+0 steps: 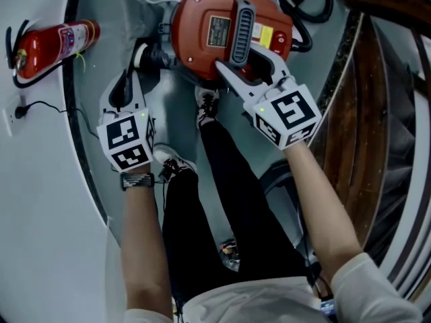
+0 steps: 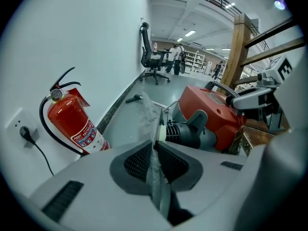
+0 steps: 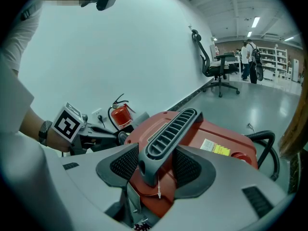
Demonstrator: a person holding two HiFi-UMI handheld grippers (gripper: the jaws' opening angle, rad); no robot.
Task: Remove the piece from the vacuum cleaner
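A red vacuum cleaner (image 1: 222, 32) with a grey ribbed handle (image 1: 241, 29) stands on the floor ahead of my feet. My right gripper (image 1: 239, 66) is shut on that handle (image 3: 171, 129), the pads pressed on both sides of it. My left gripper (image 1: 128, 79) sits at the vacuum's left side by the black ribbed inlet collar (image 2: 185, 131). It is shut on a thin grey sheet-like piece (image 2: 148, 117) that sticks up out of the jaws next to the collar. Whether the piece still touches the vacuum cannot be told.
A red fire extinguisher (image 1: 54, 42) lies by the wall at left, near a socket with a black plug (image 1: 17, 113). A black hose (image 1: 316, 5) curls behind the vacuum. A wooden railing (image 1: 377, 113) runs along the right. My shoes (image 1: 205, 106) stand just before the vacuum.
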